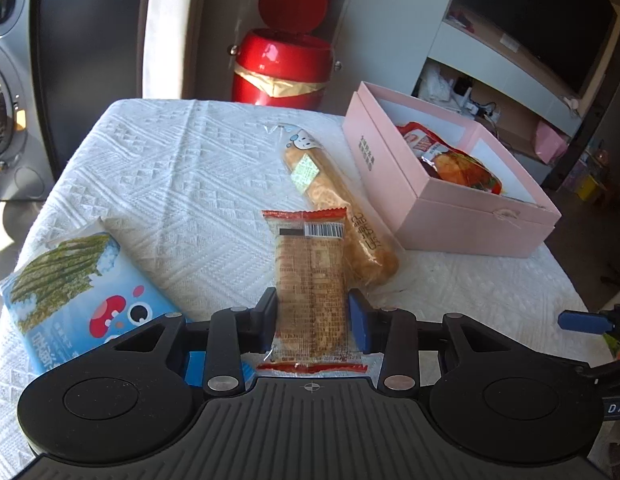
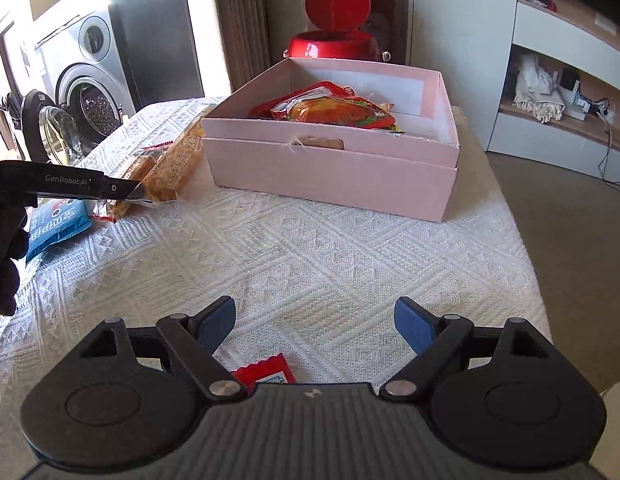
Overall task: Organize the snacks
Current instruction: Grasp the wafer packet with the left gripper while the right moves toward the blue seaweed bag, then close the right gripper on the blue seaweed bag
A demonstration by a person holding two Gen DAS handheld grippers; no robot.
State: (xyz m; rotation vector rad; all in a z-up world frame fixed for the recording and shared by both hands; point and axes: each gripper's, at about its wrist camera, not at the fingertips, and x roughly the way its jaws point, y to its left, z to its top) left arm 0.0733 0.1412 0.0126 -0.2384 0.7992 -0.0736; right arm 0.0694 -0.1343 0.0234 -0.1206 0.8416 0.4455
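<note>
Left wrist view: white-clothed table [image 1: 169,168] carries the pink box [image 1: 462,216], red snack bags inside; beside it a long bread roll [image 1: 342,204]; left gripper [image 1: 313,320] clamps a biscuit packet [image 1: 310,280]; right gripper [image 2: 314,326] gapes wide, holding nothing.

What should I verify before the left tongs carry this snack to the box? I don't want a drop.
1. Left tongs shut on orange-edged snack packet: ok.
2. Grip firmness: cannot tell.
3. Pink box open on top: ok.
4. Space left in box beside red snack bags: ok.
5. Right tongs open, away from the box: ok.
6. Long bread stick touching the packet, may shift: not ok.
</note>
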